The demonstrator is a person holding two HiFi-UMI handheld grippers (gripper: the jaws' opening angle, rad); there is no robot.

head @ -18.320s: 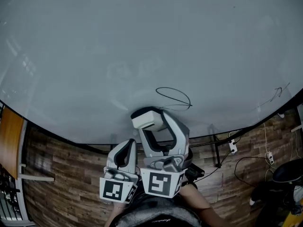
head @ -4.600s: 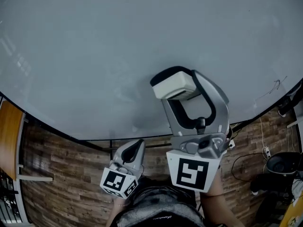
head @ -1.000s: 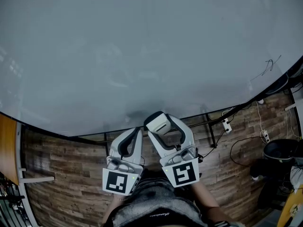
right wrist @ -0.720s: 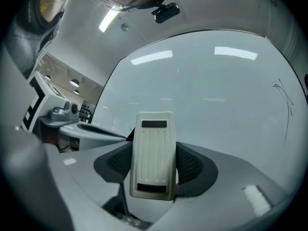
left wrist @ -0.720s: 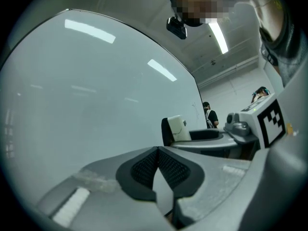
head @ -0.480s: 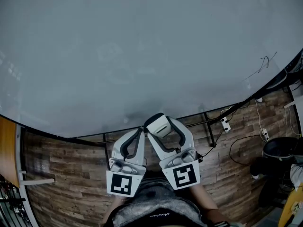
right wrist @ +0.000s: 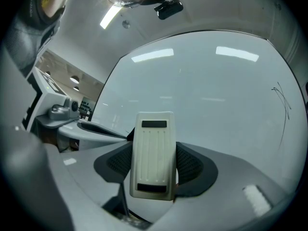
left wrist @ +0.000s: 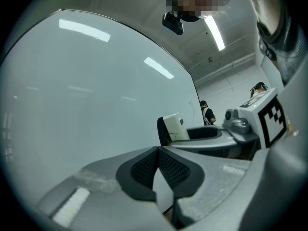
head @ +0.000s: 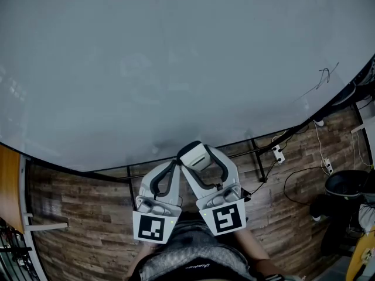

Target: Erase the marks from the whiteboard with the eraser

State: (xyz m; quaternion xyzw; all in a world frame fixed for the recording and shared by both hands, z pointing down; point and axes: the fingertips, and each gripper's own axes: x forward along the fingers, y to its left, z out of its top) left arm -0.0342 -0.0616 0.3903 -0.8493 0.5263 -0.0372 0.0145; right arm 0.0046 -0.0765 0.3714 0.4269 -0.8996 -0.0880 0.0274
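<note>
Where the two devices sit closest to the person, the left hand-held gripper [left wrist: 157, 163] has its jaws pressed together. Its black, cross-hatched rubber pads [left wrist: 144, 167] meet flush with nothing between them. Its body is smooth grey moulded plastic, and it carries a white marker cube [head: 151, 228] printed with black squares.

Just beside it, the right hand-held gripper [right wrist: 154, 170] is pinching the eraser [right wrist: 154, 153] across its narrow sides with the same textured pads. The eraser is a cream plastic block, oblong with rounded corners. Its exposed back is finely ribbed lengthwise, with a dark slot at each end.

In the head view the eraser is level with the lower edge of the whiteboard [head: 176, 57]. Contact with the board cannot be confirmed.

The whiteboard is a broad, glossy, pale grey surface with a thin dark frame, and ceiling lights reflect in it. One mark [head: 323, 76], a thin dark scribble of crossing lines, lies near the right edge, well apart from the eraser.

Beyond the lower edge is a floor [head: 82, 215] of brown wood-grain planks, with loose black cables [head: 296, 177] on it.
</note>
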